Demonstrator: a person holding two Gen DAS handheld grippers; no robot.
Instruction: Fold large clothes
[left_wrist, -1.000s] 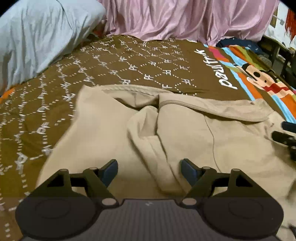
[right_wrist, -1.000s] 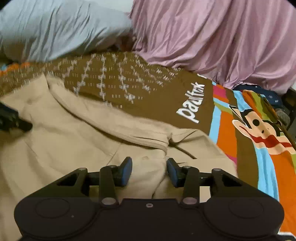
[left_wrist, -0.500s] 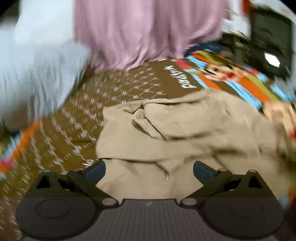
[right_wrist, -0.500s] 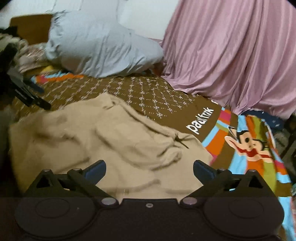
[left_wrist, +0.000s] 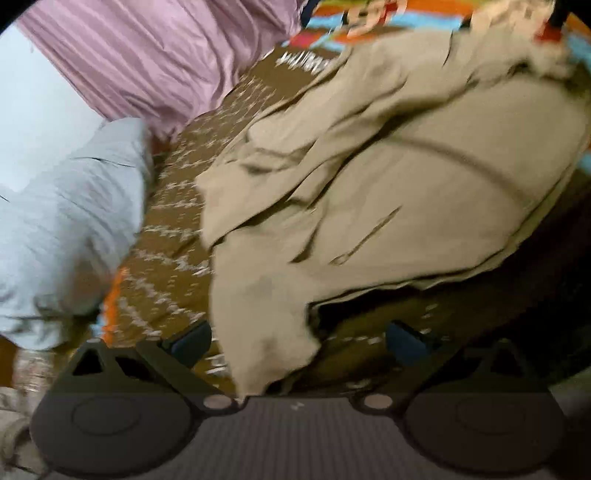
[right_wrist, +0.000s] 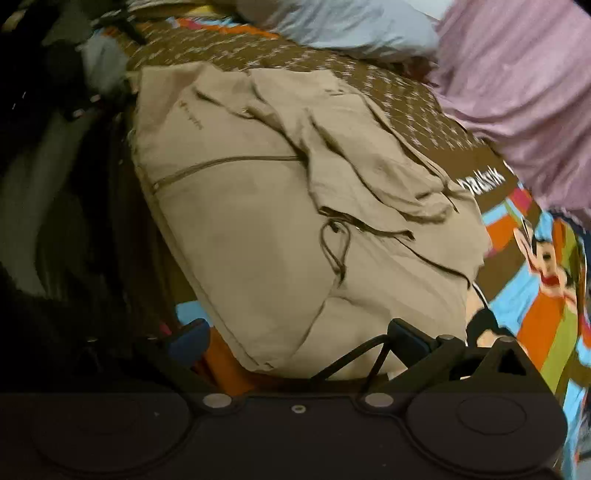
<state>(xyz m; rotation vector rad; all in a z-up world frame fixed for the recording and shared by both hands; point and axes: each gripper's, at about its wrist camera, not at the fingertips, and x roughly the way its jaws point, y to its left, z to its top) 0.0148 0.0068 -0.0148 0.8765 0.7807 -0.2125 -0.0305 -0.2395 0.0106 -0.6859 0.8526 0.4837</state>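
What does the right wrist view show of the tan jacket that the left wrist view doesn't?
Right wrist only: the dark drawstring loop on the tan jacket, small print near its far corner, and the cartoon figure on the bedspread. Left wrist only: a jacket corner hanging between the open left gripper. Both: the jacket lying loose, pink curtain, grey pillow; the right gripper is open too.

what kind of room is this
Most likely a bedroom: the tan jacket lies on a bed with a brown patterned bedspread, a pale blue pillow sits at its far end, and a pink curtain hangs behind.
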